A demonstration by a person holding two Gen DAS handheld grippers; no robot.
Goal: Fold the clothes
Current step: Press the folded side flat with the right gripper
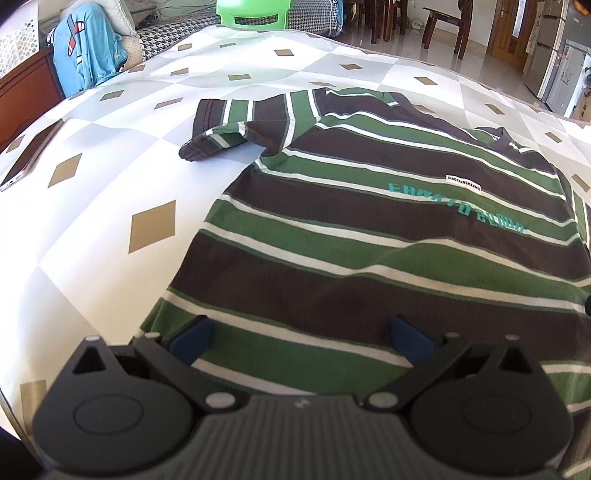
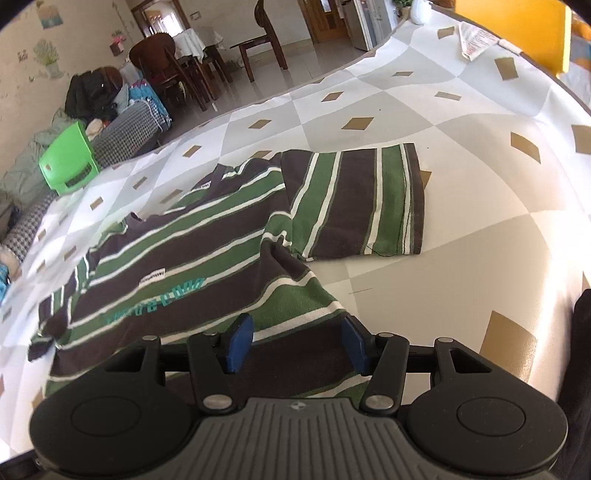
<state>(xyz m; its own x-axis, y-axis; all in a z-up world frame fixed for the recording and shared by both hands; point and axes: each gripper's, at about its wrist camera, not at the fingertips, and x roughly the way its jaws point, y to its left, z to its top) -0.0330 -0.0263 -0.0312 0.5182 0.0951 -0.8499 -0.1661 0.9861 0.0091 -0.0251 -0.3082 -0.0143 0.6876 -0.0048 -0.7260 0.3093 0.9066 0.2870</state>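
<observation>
A T-shirt (image 1: 369,236) with green, brown and white stripes lies face up on the checked tablecloth (image 1: 110,192), collar at the far side. Its left sleeve (image 1: 236,125) is crumpled and partly folded over. In the right wrist view the same T-shirt (image 2: 192,266) shows its other sleeve (image 2: 362,206) spread flat to the right. My left gripper (image 1: 301,338) hovers open and wide over the shirt's lower left part, nothing pinched. My right gripper (image 2: 297,343) stands open over the shirt's right side edge, the fabric lying below its blue pads (image 2: 240,341), which do not press on it.
A phone (image 1: 29,155) lies near the table's left edge. A green plastic stool (image 1: 255,14) stands beyond the far edge, a blue garment (image 1: 88,48) on a sofa at the back left. A folded white cloth (image 2: 476,40) lies at the far right corner. Wooden chairs (image 2: 173,70) stand further off.
</observation>
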